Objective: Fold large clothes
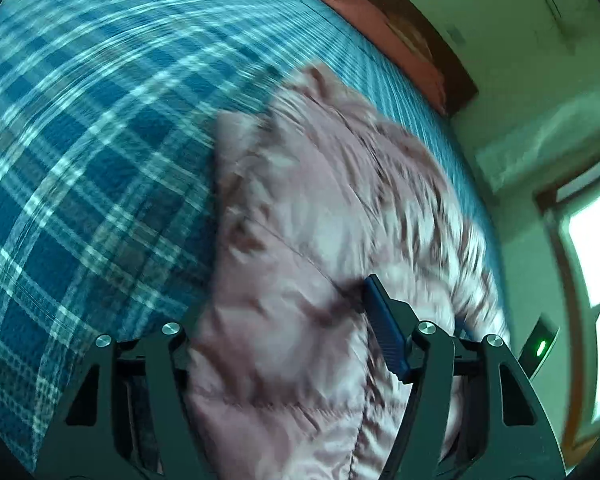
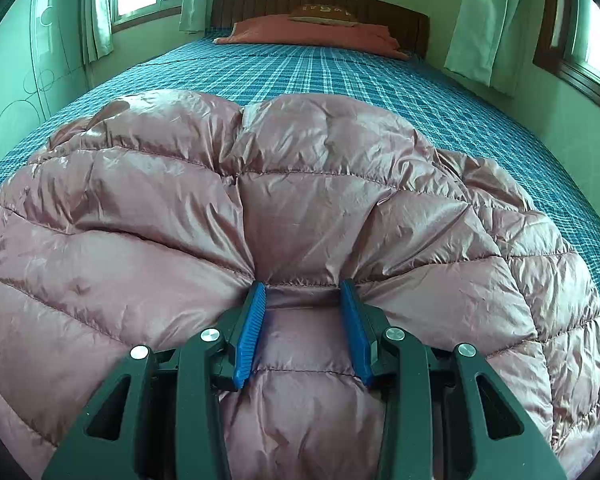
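Right gripper [image 2: 304, 320] astride bunched pink jacket [image 2: 300, 200] (left gripper [image 1: 296, 320] likewise)

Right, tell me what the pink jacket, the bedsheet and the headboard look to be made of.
Pink puffer jacket: thin synthetic shell, probably nylon, glossy and crinkled, with stitched puffy channels that suggest down or fibre fill. Plaid bedsheet: matte woven fabric, likely cotton, with a blue-white check. Headboard: dark brown wood, or wood-look, with vertical grooves.

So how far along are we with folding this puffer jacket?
Early. The pink puffer jacket lies bunched on the plaid bed, with no neat fold visible. In hand: the right hand-held gripper pinches a quilted ridge; the left hand-held gripper has jacket between its fingers, though the view is blurred. The folding itself remains.
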Motion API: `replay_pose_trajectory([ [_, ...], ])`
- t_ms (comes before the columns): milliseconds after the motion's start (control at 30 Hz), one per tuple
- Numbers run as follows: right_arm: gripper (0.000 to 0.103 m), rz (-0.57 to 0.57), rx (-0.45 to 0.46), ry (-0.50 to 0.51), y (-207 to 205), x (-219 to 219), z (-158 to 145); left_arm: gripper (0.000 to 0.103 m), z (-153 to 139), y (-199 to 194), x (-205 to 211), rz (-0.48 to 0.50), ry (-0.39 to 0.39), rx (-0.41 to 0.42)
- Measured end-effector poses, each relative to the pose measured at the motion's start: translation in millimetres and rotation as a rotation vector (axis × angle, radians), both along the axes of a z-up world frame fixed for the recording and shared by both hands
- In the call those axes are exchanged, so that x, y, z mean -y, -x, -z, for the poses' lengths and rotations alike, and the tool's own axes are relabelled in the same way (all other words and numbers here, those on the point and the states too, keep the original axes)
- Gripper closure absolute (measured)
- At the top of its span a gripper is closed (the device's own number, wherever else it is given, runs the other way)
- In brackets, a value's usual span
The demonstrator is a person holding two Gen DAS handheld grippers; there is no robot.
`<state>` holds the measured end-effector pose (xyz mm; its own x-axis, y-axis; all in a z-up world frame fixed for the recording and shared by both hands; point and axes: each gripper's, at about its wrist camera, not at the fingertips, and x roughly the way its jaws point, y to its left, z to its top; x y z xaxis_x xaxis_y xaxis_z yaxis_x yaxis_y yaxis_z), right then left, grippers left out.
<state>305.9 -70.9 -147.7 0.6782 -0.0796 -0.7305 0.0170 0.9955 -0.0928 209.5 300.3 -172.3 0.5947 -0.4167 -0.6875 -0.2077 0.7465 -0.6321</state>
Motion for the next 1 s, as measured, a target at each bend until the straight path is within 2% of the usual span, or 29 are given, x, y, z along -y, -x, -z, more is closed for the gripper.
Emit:
replay_pose_trajectory([
  [33, 0.063, 0.0, 0.0, 0.001, 0.0, 0.1, -0.1, 0.038, 3.9, -0.2, -5.3, -0.039, 0.052, -0.006],
  [67, 0.063, 0.001, 0.0, 0.001, 0.0, -0.1, -0.5, 0.038, 4.9, -0.3, -5.9, -0.052, 0.069, -0.011],
  [167, 0.063, 0.001, 0.001, 0.001, 0.4, -0.6, -0.9, 0.038, -2.2, -3.5, 13.6, 0.029, 0.022, -0.006],
  [200, 0.063, 0.001, 0.002, -0.001, 0.4, -0.4, -1.0, 0.038, -6.4, -2.1, 21.6, 0.048, -0.02, 0.005],
  [267, 0.063, 0.001, 0.002, 0.0, 0.3, -1.5, -1.3, 0.038, -5.4, -3.1, 20.4, 0.029, -0.046, 0.008],
  [300, 0.063, 0.001, 0.002, 0.001, 0.2, -1.6, -1.5, 0.038, -1.1, -4.4, 16.9, 0.006, -0.02, 0.001],
  [333, 0.063, 0.002, 0.002, 0.002, 0.3, -1.9, -1.3, 0.038, 5.3, -5.4, 10.1, -0.031, 0.044, -0.007],
  [400, 0.063, 0.004, 0.003, 0.004, 1.2, -4.4, -1.1, 0.039, 3.2, -5.5, 9.7, -0.038, 0.051, -0.005],
  [433, 0.063, 0.004, 0.003, 0.004, 1.2, -4.5, -0.9, 0.042, -0.5, -4.9, 14.4, -0.019, 0.016, 0.002],
  [500, 0.063, 0.004, 0.004, 0.004, 1.2, -4.4, -1.1, 0.056, -4.6, -3.7, 18.8, 0.001, -0.018, 0.02],
  [567, 0.063, 0.003, 0.003, 0.004, 1.1, -4.3, -0.9, 0.063, -3.6, -1.7, 17.9, -0.003, 0.005, 0.035],
  [633, 0.063, 0.003, 0.003, 0.007, 1.0, -4.5, -0.9, 0.064, -0.6, -1.5, 18.6, -0.015, -0.001, 0.03],
  [700, 0.063, 0.005, 0.003, 0.009, 0.8, -5.3, -1.2, 0.059, 2.0, -1.0, 20.5, -0.018, -0.024, 0.03],
  [767, 0.063, 0.006, 0.003, 0.01, 0.9, -6.3, -1.5, 0.06, -0.5, -1.9, 22.7, -0.025, -0.033, 0.029],
  [900, 0.063, 0.008, 0.002, 0.009, 0.4, -7.5, -1.7, 0.08, -17.2, 2.6, 28.5, -0.005, -0.081, 0.07],
  [1000, 0.063, 0.008, -0.004, 0.009, -1.6, -9.0, -3.0, 0.085, -32.9, 6.6, 32.8, -0.001, -0.095, 0.108],
])
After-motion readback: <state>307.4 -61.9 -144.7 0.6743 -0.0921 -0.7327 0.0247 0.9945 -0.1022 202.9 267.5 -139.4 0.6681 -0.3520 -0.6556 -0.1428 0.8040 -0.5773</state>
